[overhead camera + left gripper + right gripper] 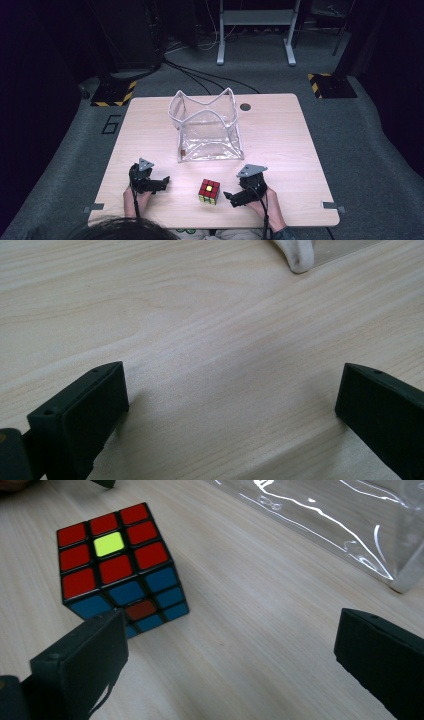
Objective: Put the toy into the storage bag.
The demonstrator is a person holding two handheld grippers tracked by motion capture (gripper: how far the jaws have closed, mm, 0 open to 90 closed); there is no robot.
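Note:
A puzzle cube (209, 191) with a mostly red top and a yellow centre square rests on the wooden table (280, 145) near its front edge. In the right gripper view the cube (117, 565) lies ahead and to the left, by the left jaw. My right gripper (231, 198) is open just right of the cube, resting low on the table. My left gripper (164, 182) is open left of the cube, with bare wood between its jaws. A clear plastic bag (207, 131) with white trim stands open behind the cube.
A corner of the bag (299, 255) shows at the top of the left gripper view. A round cable hole (245, 106) sits at the table's back right. Metal clips (93, 207) mark the front corners. Cables and a grey stand (255, 30) are on the floor beyond.

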